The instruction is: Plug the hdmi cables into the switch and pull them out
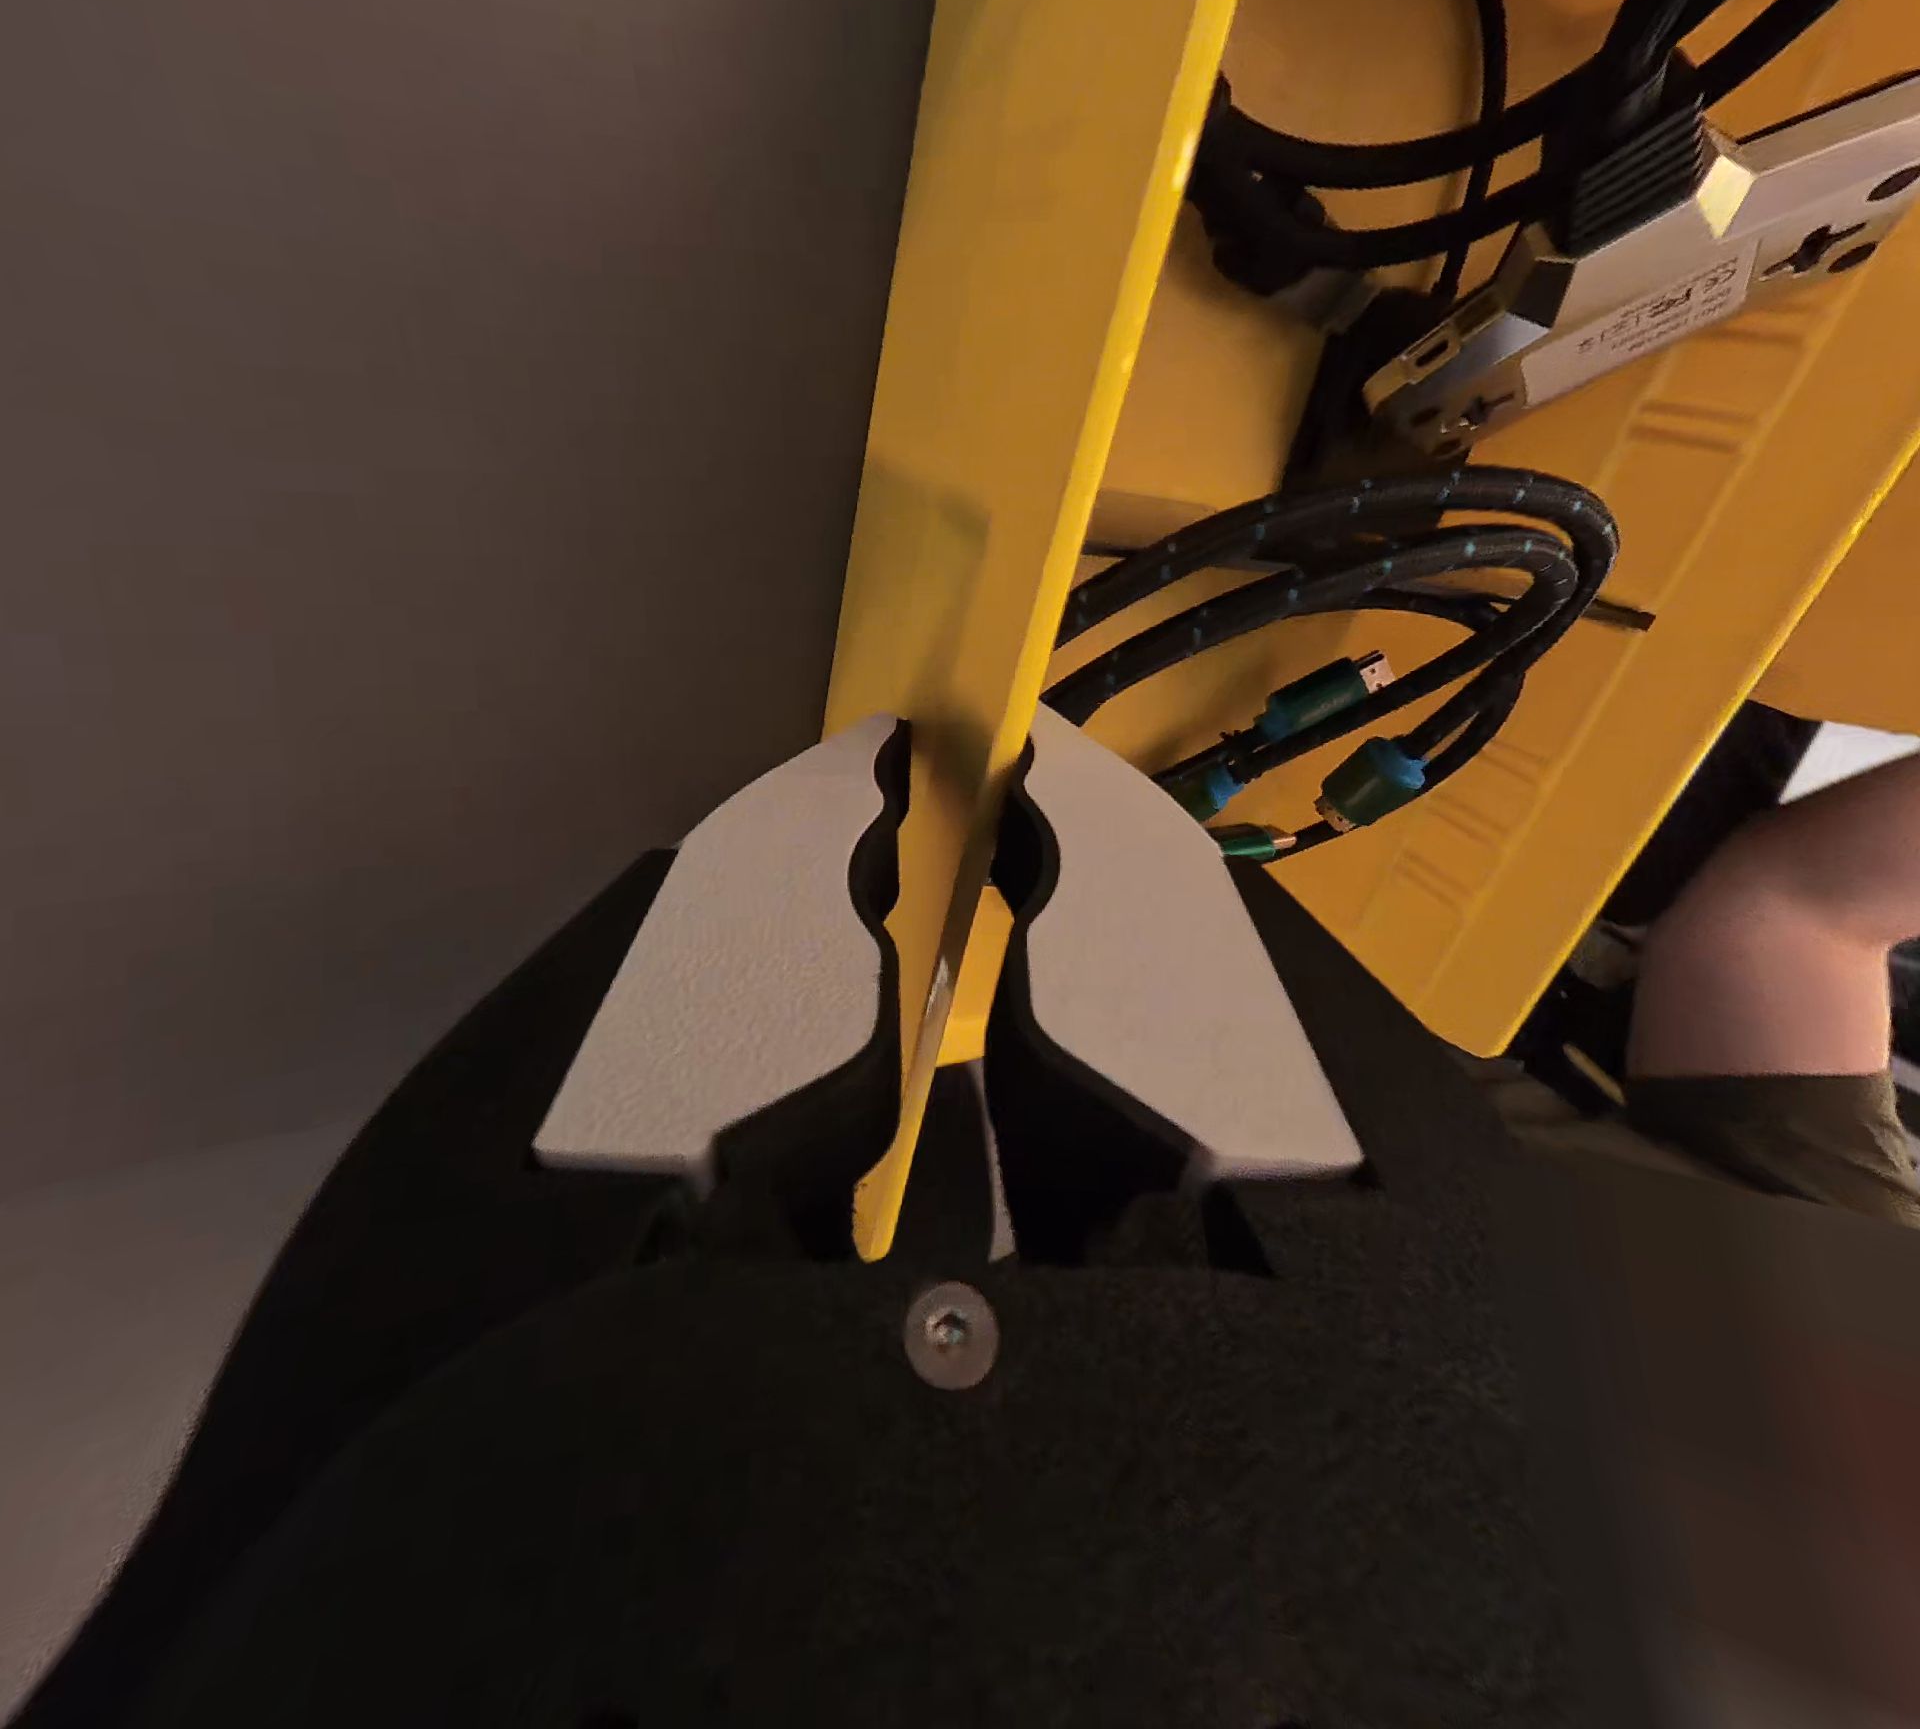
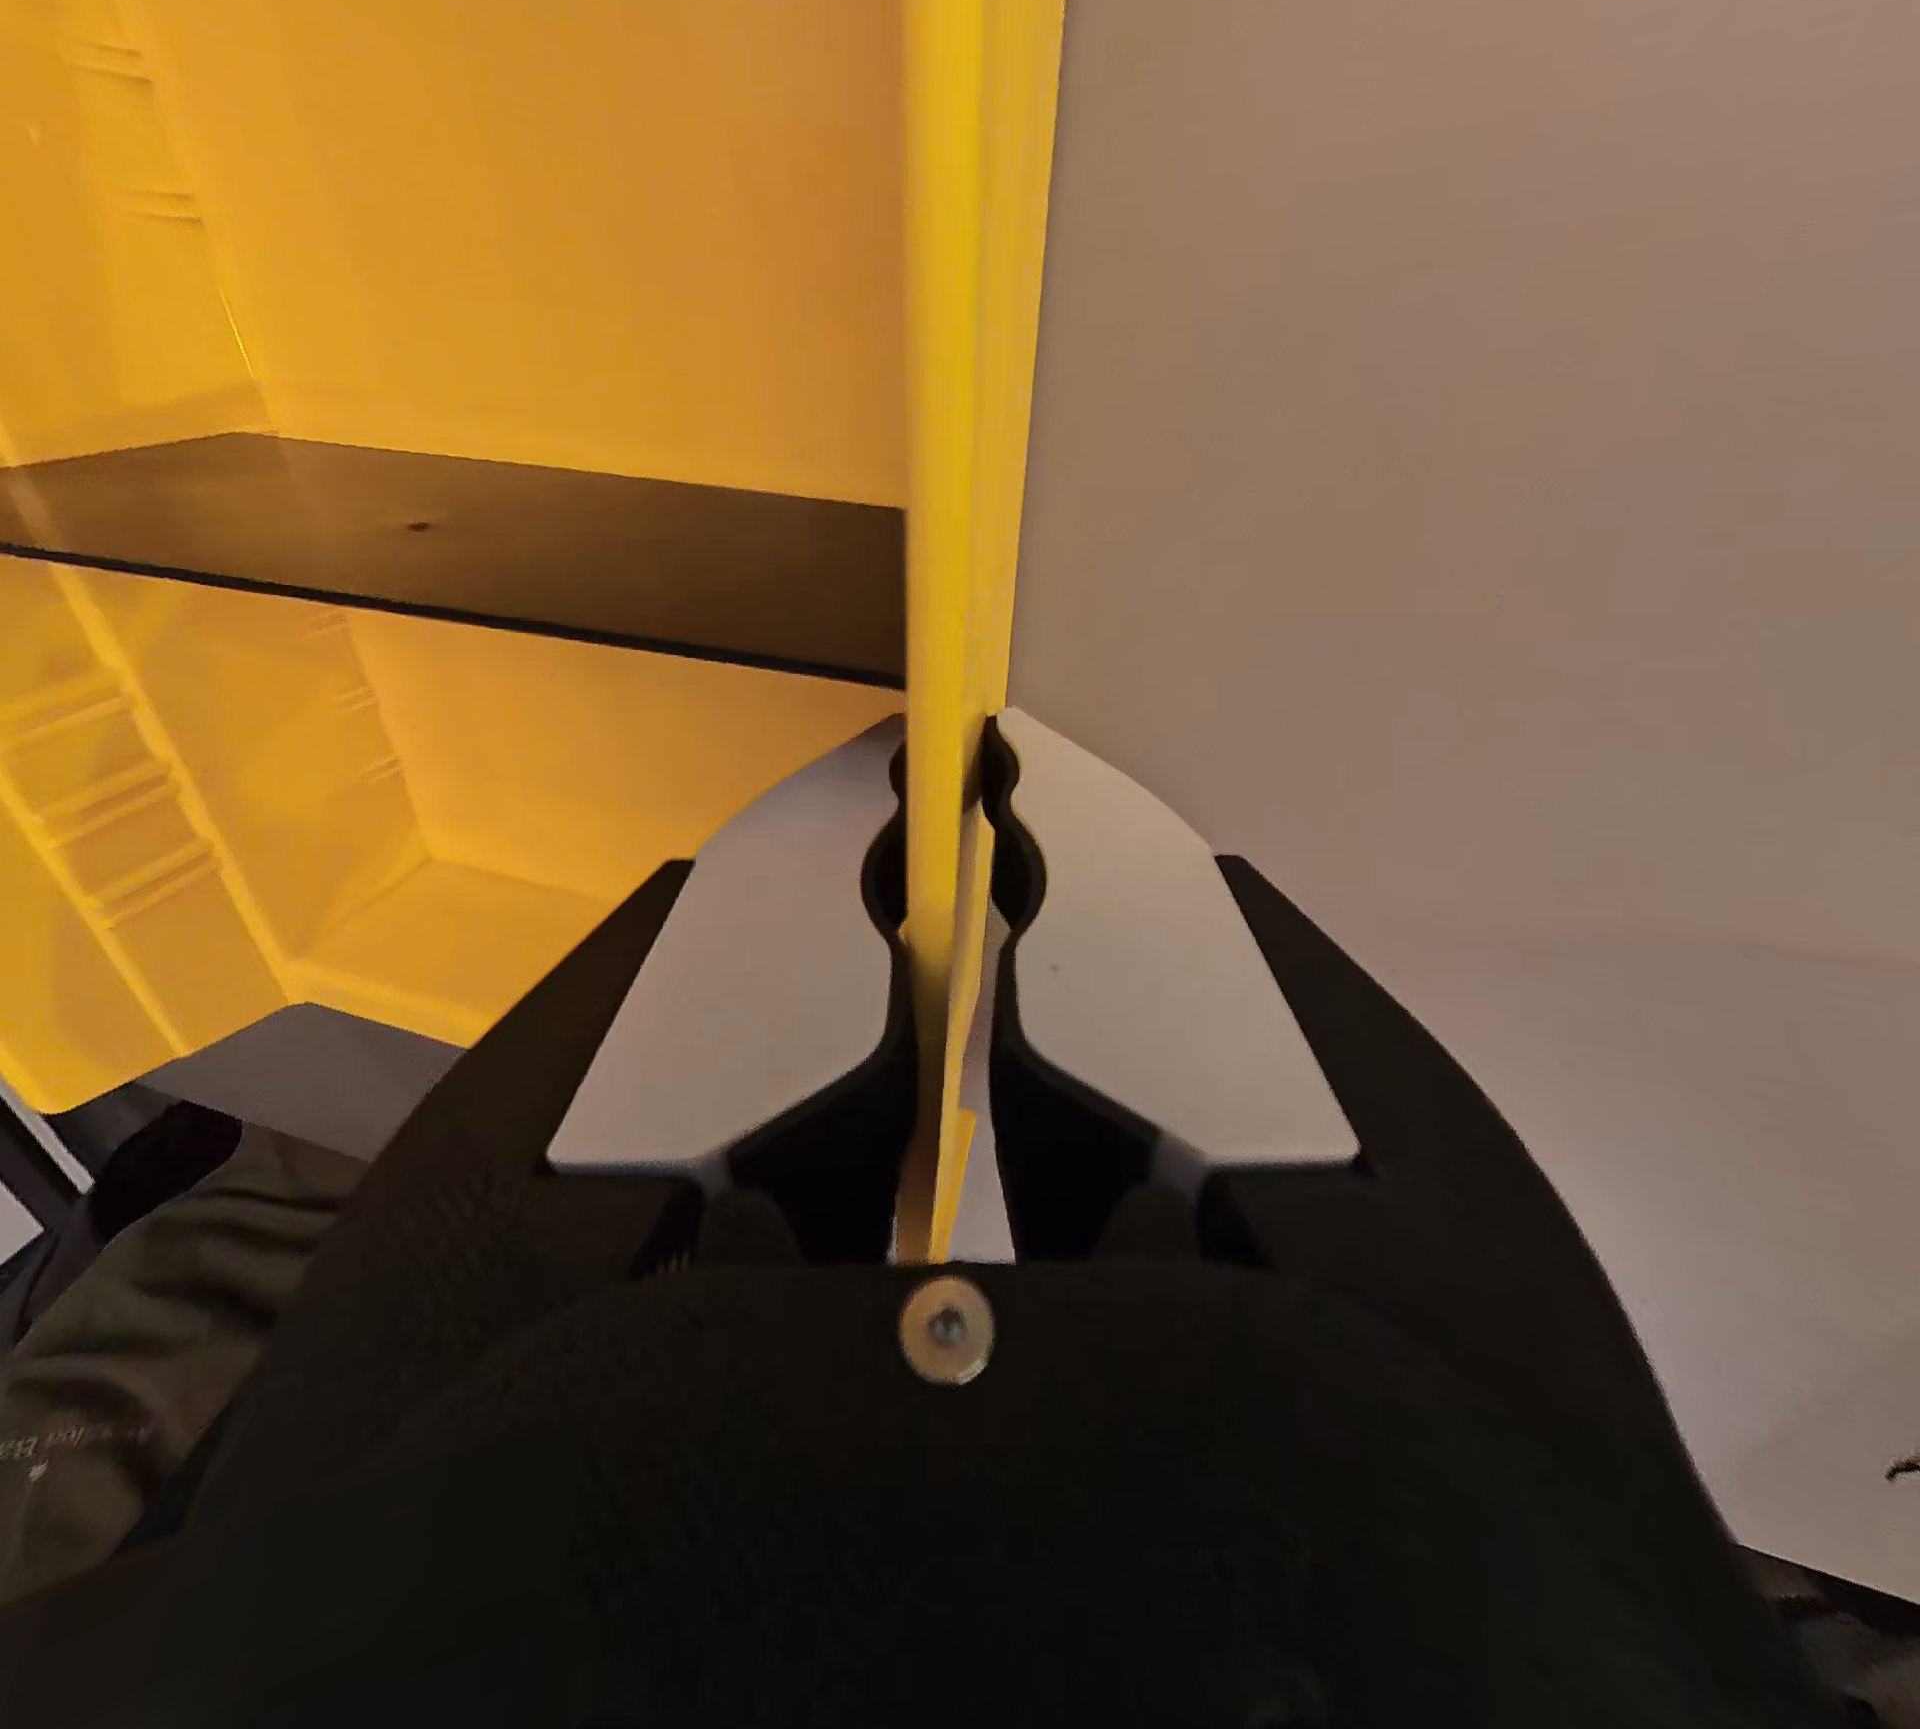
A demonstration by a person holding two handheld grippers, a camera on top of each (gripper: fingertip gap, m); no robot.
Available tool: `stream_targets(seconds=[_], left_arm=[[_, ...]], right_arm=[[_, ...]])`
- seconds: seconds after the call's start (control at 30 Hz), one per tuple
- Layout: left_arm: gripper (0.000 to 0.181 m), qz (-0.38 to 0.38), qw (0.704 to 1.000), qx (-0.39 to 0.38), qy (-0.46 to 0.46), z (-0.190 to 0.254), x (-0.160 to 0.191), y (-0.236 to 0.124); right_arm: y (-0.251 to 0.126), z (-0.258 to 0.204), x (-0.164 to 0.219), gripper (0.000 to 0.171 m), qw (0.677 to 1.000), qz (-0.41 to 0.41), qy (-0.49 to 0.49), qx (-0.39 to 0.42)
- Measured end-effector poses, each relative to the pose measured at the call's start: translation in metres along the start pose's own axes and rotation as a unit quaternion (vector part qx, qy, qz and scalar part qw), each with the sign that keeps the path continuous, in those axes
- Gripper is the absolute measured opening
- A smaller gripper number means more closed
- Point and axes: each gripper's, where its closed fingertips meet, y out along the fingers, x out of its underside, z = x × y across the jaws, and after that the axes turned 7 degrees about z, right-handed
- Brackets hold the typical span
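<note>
The left gripper [image 1: 966,749] is clamped on the thin side wall of a yellow bin [image 1: 1049,329], one pale finger [image 1: 748,941] outside the wall and the other inside. The right gripper [image 2: 943,734] pinches the bin's [image 2: 977,329] opposite wall the same way, its fingers [image 2: 769,941] pressed to either face of the plastic.

Inside the bin, seen from the left wrist view, a silver switch [image 1: 1704,277] lies toward the far end with black cables [image 1: 1558,110] running to it. Nearer the gripper sits a coil of braided HDMI cables [image 1: 1455,557], its green and blue plugs [image 1: 1371,780] loose and apart from the switch. A black divider [image 2: 468,536] crosses the bin in the right wrist view.

Outside both walls is a plain pale surface [image 2: 1455,536]; whether it is a table or a wall is unclear. A person's arm [image 1: 1797,910] and olive sleeve [image 1: 1766,1139] show beyond the bin's near edge; the same olive cloth appears low in the right wrist view.
</note>
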Motion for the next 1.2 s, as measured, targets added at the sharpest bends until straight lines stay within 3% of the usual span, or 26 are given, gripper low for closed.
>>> stream_targets(seconds=[0.2,0.53,1.13,1.2], left_arm=[[0.012,0.024,0.999,-0.003,-0.048,-0.053,0.017,-0.028],[0.012,0.042,0.997,-0.002,-0.072,-0.088,0.036,-0.047],[0.012,0.071,0.996,0.013,-0.050,-0.094,0.035,-0.055],[0.012,0.096,0.994,0.023,-0.041,-0.091,0.028,-0.062]], right_arm=[[0.000,-0.002,-0.001,0.010,1.000,0.002,0.009,-0.004],[-0.009,0.023,0.011,0.012,0.999,0.011,0.043,-0.007],[-0.010,0.020,0.011,0.019,0.997,0.013,0.058,-0.039],[-0.011,0.023,0.012,0.027,0.997,0.013,0.063,-0.031]])
